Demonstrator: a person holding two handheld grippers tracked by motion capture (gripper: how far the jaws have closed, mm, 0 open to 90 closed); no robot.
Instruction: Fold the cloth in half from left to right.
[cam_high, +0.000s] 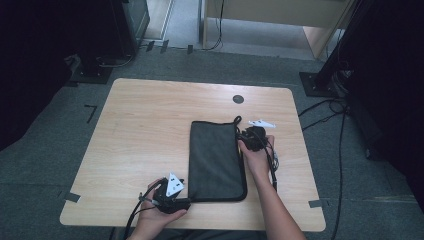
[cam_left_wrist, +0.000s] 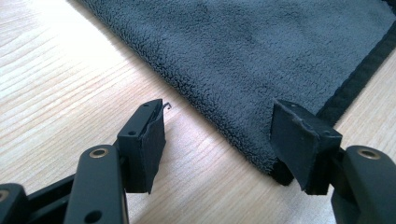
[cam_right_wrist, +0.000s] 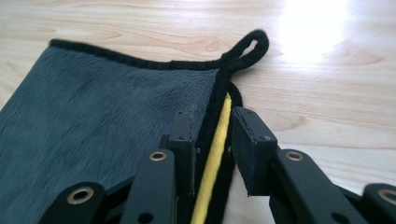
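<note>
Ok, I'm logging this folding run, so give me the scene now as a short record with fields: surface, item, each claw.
surface: light wooden table
item: dark grey towel, folded, lying flat, black trim, hanging loop at a far corner
left claw: open at the towel's near corner, one pad over bare wood, the other at the towel's edge, nothing gripped
right claw: jaws astride the towel's right edge near the loop, a yellow strip showing between them; whether the pads press is unclear
</note>
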